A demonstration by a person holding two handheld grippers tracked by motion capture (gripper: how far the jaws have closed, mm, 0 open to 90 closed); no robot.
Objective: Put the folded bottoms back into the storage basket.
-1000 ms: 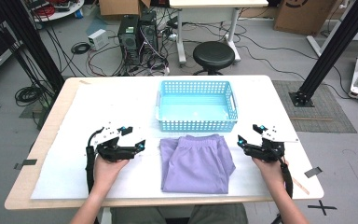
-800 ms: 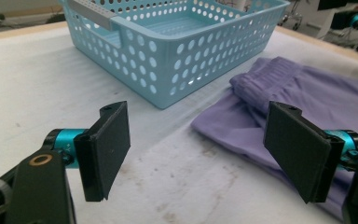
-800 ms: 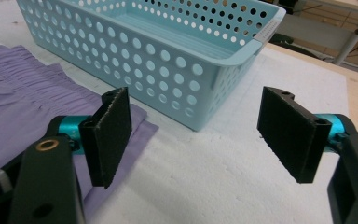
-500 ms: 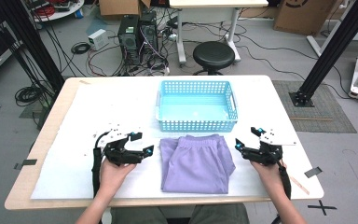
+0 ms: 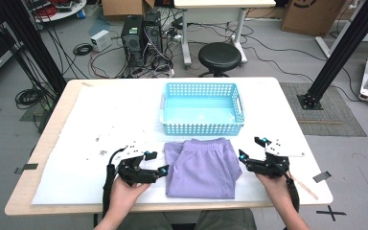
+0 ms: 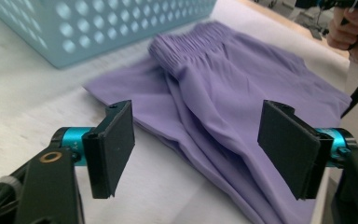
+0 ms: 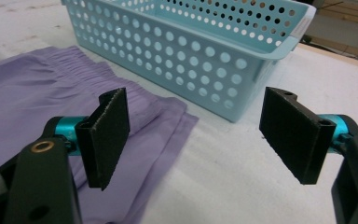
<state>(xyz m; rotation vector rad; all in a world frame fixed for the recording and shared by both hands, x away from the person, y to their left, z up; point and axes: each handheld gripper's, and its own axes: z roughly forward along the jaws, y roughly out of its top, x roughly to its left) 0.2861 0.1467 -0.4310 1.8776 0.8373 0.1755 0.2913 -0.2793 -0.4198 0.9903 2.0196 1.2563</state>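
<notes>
- No writing on the things in front of me is legible; the cardboard box (image 5: 311, 14) on the floor beyond the table carries a dark printed mark I cannot make out.
- The purple shorts (image 5: 203, 165) lie folded flat on the white sheet (image 5: 100, 124) covering the table, just in front of the basket and between my two tools.
- The cloth is thin and smooth, with a gathered, ribbed elastic waistband (image 6: 186, 44) at the end towards the basket and soft layered folds along the near edge.
- The basket (image 5: 202, 109) is light blue plastic, rectangular, its walls pierced with rows of round holes and its rim thickened.
- My left gripper (image 5: 159, 163) sits just beside the left edge of the shorts; its jaws have just been closing a little but stand wide apart, flat black pads (image 6: 114, 144) on turquoise mounts, with the edge of the cloth lying beyond and below them and nothing pinched.
- My right gripper (image 5: 252, 149) sits just beside the right edge of the shorts, released as well; one pad (image 7: 109, 135) shows a finely ridged rubber face, and nothing is gripped.
</notes>
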